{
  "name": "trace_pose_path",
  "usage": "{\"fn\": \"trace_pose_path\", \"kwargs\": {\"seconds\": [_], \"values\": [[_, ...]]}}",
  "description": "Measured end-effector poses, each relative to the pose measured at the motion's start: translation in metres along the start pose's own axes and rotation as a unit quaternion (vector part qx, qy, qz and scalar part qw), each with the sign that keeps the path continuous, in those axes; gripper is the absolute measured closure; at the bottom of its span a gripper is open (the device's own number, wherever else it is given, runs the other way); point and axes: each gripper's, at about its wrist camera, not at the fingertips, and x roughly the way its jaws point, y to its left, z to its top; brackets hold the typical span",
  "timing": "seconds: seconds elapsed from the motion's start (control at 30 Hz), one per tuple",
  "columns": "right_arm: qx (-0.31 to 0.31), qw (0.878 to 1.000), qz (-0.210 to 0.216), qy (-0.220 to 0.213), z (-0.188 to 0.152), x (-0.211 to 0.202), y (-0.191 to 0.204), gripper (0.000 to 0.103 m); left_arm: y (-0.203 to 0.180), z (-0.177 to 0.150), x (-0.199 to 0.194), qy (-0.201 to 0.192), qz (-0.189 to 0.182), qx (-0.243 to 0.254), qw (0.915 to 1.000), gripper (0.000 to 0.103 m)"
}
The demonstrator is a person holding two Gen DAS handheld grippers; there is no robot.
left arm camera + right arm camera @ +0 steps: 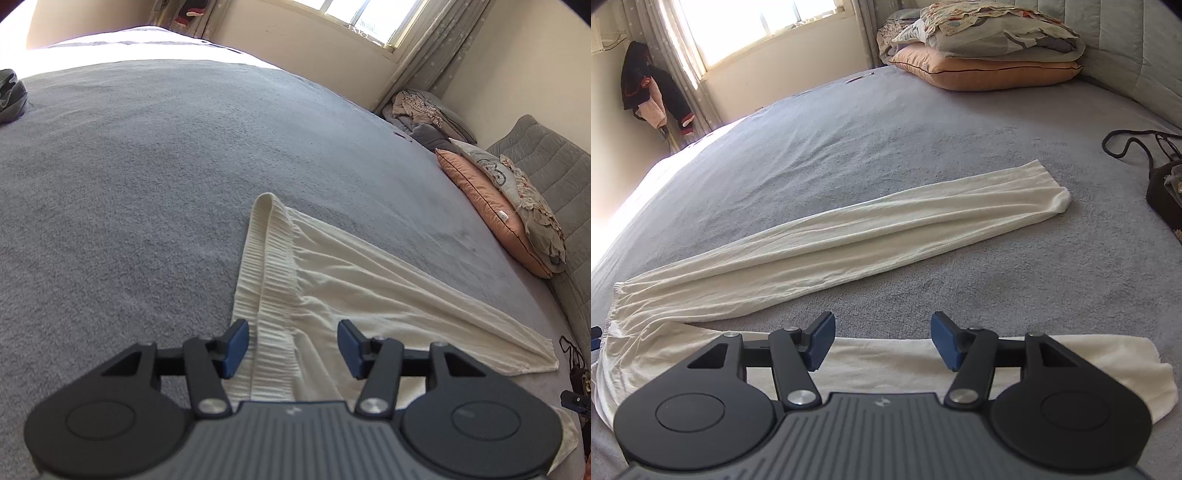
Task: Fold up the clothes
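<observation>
Cream trousers lie flat on the grey bed cover. Their ribbed waistband runs away from me in the left wrist view. My left gripper is open, its blue pads standing apart on either side of the waistband without pressing it. In the right wrist view the trousers' far leg stretches across the bed cover to the right. The near leg lies under my right gripper, which is open just above the fabric with nothing gripped.
Stacked pillows and a grey padded headboard are at the bed's head; the pillows also show on the right in the left wrist view. A black bag with a cord lies at the right. A dark item sits far left.
</observation>
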Motion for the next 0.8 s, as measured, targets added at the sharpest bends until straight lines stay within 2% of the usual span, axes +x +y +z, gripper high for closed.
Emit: {"fn": "trace_pose_path", "kwargs": {"seconds": [0.07,0.13,0.27,0.33,0.47,0.63,0.8], "values": [[-0.003,1.0,0.001,0.001,-0.001,0.001,0.002,0.042,-0.009,-0.001,0.003,0.005,0.018,0.034,0.9993,0.07],[-0.005,1.0,0.001,0.003,-0.001,0.002,0.003,0.042,-0.01,-0.002,0.007,0.011,0.03,0.048,0.9984,0.08],[-0.008,1.0,-0.001,0.004,-0.002,0.003,0.005,0.042,-0.008,0.0,0.007,0.007,0.03,0.034,0.9989,0.082],[-0.008,1.0,-0.002,0.003,-0.002,0.003,0.005,0.042,-0.01,0.002,0.004,-0.001,0.045,0.039,0.9982,0.092],[-0.009,1.0,-0.003,0.003,-0.003,0.003,0.006,0.042,-0.002,0.009,-0.006,-0.03,0.054,0.019,0.9979,0.092],[-0.019,1.0,0.003,0.005,-0.004,0.004,0.012,0.042,-0.003,0.006,0.002,-0.018,0.081,0.037,0.9959,0.092],[-0.022,1.0,0.004,0.01,-0.004,0.006,0.013,0.042,-0.006,-0.002,0.007,-0.01,0.089,0.064,0.9939,0.08]]}}
